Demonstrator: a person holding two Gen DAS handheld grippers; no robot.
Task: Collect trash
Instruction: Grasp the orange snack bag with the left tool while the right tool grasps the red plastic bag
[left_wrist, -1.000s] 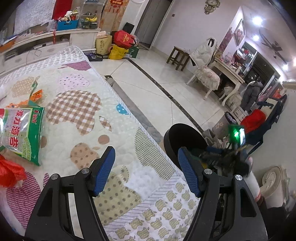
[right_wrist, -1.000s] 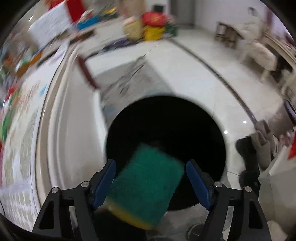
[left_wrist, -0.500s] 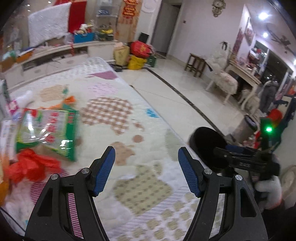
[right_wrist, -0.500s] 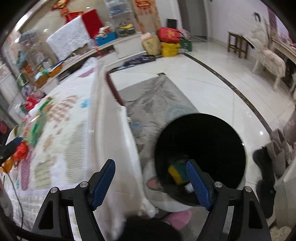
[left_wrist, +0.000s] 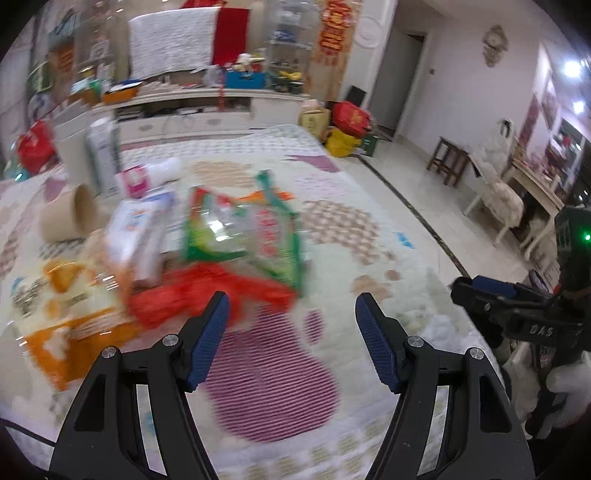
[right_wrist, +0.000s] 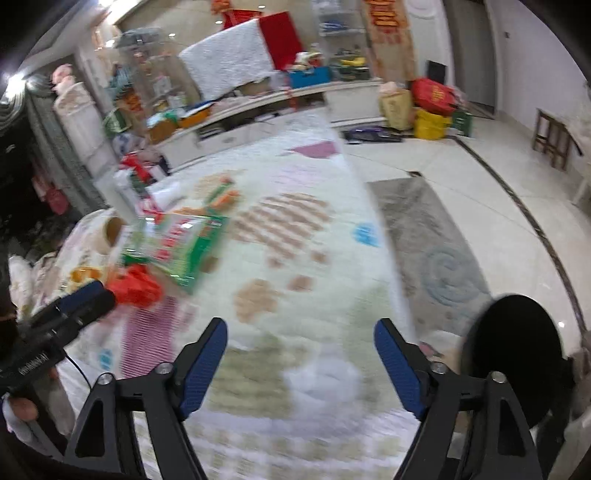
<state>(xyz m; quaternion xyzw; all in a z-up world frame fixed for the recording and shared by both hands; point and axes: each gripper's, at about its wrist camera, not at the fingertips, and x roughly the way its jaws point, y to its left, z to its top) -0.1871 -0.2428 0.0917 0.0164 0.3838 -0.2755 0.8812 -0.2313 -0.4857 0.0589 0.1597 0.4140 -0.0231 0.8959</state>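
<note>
At left-centre of the left wrist view, the trash pile (left_wrist: 207, 258) lies on the quilt (left_wrist: 332, 258). The left gripper (left_wrist: 291, 332) gapes empty; the right gripper (right_wrist: 301, 360), jaws just widening, empty. Motion blur risks snagging quilt.

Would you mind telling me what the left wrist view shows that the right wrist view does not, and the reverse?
Only the left wrist view shows the wall clock and the white chair. Only the right wrist view shows the black bin and the grey rug on the floor. Both show the quilt, the green snack bag, the red plastic bag, and each view's own open, empty gripper.
</note>
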